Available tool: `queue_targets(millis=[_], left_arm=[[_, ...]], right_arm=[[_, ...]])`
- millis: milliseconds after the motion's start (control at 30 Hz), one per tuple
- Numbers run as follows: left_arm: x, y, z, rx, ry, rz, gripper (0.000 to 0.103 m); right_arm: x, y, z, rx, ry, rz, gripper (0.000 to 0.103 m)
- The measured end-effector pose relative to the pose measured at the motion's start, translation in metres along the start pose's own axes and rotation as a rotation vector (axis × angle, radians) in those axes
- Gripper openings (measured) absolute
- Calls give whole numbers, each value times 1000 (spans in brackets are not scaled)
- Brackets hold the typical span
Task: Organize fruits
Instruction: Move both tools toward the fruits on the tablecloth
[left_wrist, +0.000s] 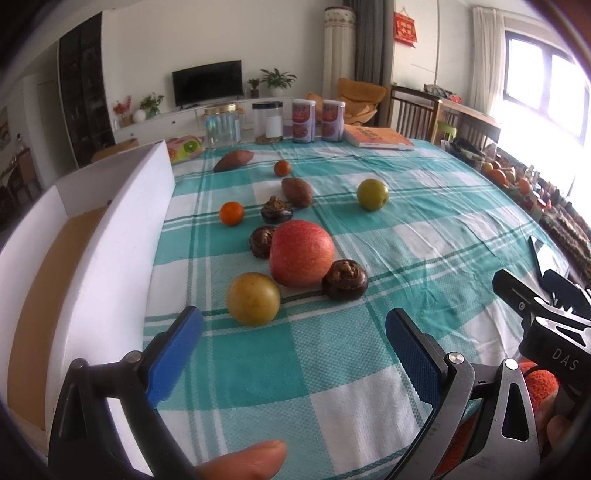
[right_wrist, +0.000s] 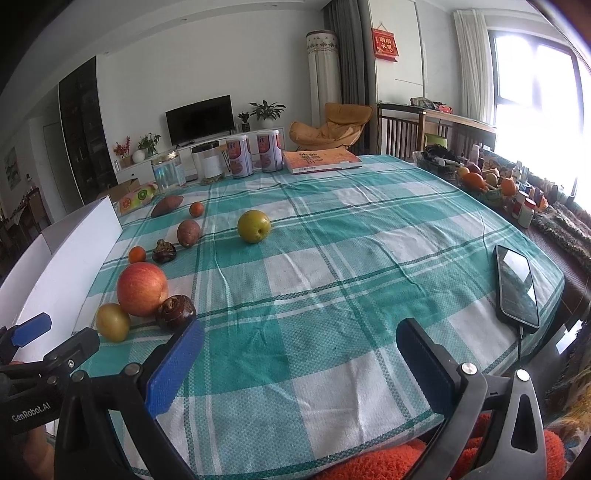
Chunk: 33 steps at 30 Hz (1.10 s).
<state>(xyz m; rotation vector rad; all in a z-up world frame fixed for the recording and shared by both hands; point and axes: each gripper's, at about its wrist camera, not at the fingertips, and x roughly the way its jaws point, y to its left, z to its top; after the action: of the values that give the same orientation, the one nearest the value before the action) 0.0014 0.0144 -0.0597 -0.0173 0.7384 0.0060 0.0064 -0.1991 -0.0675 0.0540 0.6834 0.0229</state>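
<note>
You're holding the left gripper (left_wrist: 293, 339) low over the worktop (left_wrist: 406, 229), its blue fingers (left_wrist: 173, 354) spread wide and gripping nothing. Just above them in the left wrist frame, the yellow plum (left_wrist: 253, 299) is sitting beside the red apple (left_wrist: 301, 253), and a dark water chestnut (left_wrist: 344, 284) is touching the apple's lower right. Up the middle of the frame, two small oranges (left_wrist: 232, 213), two more chestnuts and two sweet potatoes (left_wrist: 297, 191) are lying scattered, with a green plum (left_wrist: 372, 194) sitting apart to the right. The white box (left_wrist: 110, 236) is running along the left edge, open. Your right gripper (right_wrist: 299, 360) is hovering at the bottom centre of its own frame, fingers likewise parted and empty, over bare checked cloth (right_wrist: 332, 258). A phone (right_wrist: 516, 291) is lying at the right edge.
</note>
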Motion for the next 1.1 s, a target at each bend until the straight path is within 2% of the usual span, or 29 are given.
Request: queue_targets(millis=[433, 1100], left_arm=[[3, -11, -6, 20, 19, -17, 100], [16, -9, -12, 38, 112, 7, 100]], right_arm=[[3, -3, -1, 21, 14, 2, 103], [5, 0, -1, 15, 16, 0, 103]])
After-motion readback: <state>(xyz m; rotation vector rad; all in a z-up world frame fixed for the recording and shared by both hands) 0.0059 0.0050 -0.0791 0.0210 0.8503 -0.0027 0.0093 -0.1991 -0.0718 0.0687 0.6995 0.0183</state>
